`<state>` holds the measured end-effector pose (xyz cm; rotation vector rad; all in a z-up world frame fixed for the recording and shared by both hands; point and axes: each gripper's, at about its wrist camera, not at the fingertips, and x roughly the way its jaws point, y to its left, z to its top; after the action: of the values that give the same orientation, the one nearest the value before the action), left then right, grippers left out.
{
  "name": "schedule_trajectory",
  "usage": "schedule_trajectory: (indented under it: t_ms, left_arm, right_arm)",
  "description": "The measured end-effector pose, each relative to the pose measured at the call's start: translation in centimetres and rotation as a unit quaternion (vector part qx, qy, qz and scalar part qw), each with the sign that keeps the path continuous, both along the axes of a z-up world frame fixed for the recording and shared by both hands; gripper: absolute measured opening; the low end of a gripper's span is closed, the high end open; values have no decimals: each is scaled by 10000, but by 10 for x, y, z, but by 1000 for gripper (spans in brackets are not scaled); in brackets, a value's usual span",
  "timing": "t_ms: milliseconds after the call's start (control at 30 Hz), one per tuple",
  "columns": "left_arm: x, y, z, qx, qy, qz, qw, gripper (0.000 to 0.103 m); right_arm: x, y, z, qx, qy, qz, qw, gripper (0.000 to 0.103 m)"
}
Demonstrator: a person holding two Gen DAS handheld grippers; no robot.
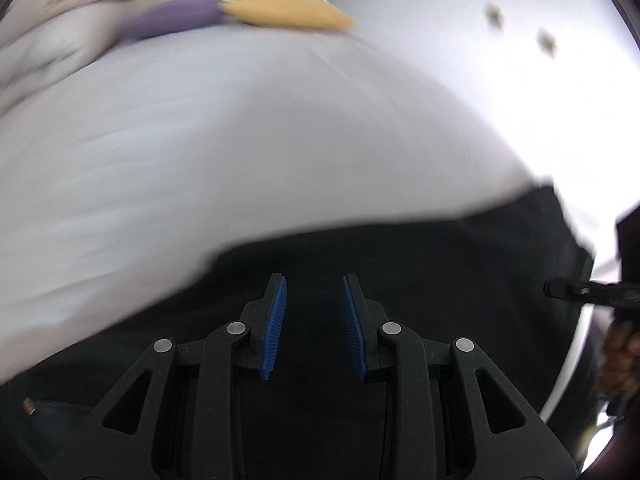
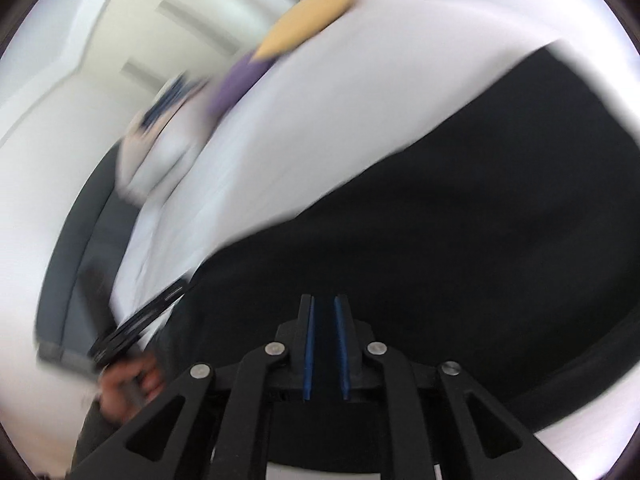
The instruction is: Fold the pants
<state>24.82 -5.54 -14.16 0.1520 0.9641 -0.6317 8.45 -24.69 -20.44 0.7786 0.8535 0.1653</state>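
Black pants [image 1: 400,264] lie on a white bed sheet [image 1: 240,140]. In the left wrist view my left gripper [image 1: 314,284] hangs over the pants with its blue pads apart and nothing between them. In the right wrist view the pants [image 2: 460,220] stretch away to the upper right. My right gripper [image 2: 324,304] has its pads nearly together with dark cloth of the pants between them. The other gripper shows at the right edge of the left wrist view [image 1: 576,290] and at the lower left of the right wrist view [image 2: 136,328]. Both views are blurred.
A yellow pillow [image 1: 288,10] and a purple pillow [image 1: 176,18] lie at the far end of the bed, beside a white patterned pillow [image 1: 52,32]. A white wall [image 1: 480,20] is behind. A dark bed frame edge [image 2: 76,240] runs along the left.
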Motion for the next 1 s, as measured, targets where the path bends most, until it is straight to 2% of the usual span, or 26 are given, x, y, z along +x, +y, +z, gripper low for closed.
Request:
schedule_trajectory:
  t_ms: [33, 100, 133, 167, 267, 333, 400, 433, 467, 533, 600, 667, 733, 767, 800, 833, 867, 900, 967, 1000]
  left_arm:
    - [1, -8, -13, 172, 126, 14, 9998, 28]
    - [1, 1, -22, -154, 216, 190, 9995, 27]
    - [0, 9, -21, -225, 255, 337, 9989, 27]
    - [-6, 15, -18, -150, 230, 391, 9989, 27]
    - [-45, 27, -23, 261, 38, 180, 9995, 27]
    - [-82, 39, -22, 306, -105, 135, 9994, 27]
    - [-96, 46, -17, 310, -88, 158, 9994, 27]
    - [-107, 45, -13, 233, -47, 183, 9995, 28]
    - [-114, 45, -8, 18, 14, 196, 9998, 28]
    - [-121, 39, 4, -386, -35, 173, 9991, 28]
    - [-119, 21, 10, -495, -178, 106, 9986, 28]
    - [-116, 2, 2, -514, -54, -22, 9987, 28]
    - [-117, -2, -18, -326, 79, -142, 9993, 28]
    - [-115, -10, -22, -335, -54, -181, 9993, 28]
    - [-118, -3, -23, -441, -130, -170, 9988, 28]
    - [-117, 5, -24, -554, -60, -120, 9984, 28]
    - [-117, 11, -25, -645, -10, -70, 9979, 28]
    - [-115, 21, -25, -725, 59, 11, 9974, 28]
    - [-111, 35, -22, -693, 155, 219, 9972, 28]
    - [-109, 42, -18, -652, 175, 340, 9971, 28]
  right_arm:
    - [5, 11, -4, 35, 47, 114, 9999, 13]
    - [5, 16, -14, -109, 326, 75, 9994, 14]
    - [-2, 6, -22, -124, 497, -103, 9986, 8]
    - [-11, -8, -23, -58, 483, -187, 9986, 1]
    - [-44, -46, -22, -259, 472, -727, 9959, 0]
    - [-60, -63, -17, -358, 558, -1001, 9928, 0]
    - [-80, -69, -8, -494, 663, -1152, 9899, 0]
    - [-86, -66, -3, -520, 638, -1127, 9902, 10]
    - [-90, -61, 3, -499, 562, -1039, 9917, 14]
    - [-97, -43, 13, -197, 249, -610, 9976, 29]
    - [-96, -27, 18, -78, 14, -258, 9996, 31]
    - [-90, -9, 15, -67, -48, -106, 9999, 32]
    - [-69, -5, 3, 91, 130, -36, 9999, 32]
    - [-72, -9, -7, 74, 272, -72, 9996, 32]
    - [-46, -7, -2, 62, 289, -104, 9995, 20]
    - [-52, -19, -8, 148, 231, -176, 9995, 5]
    - [-58, -33, -15, 220, 225, -283, 9991, 0]
    - [-61, -46, -18, 278, 205, -491, 9982, 0]
    - [-87, -104, -19, 348, 37, -1378, 9898, 0]
    - [-89, -111, -18, 360, 29, -1647, 9857, 0]
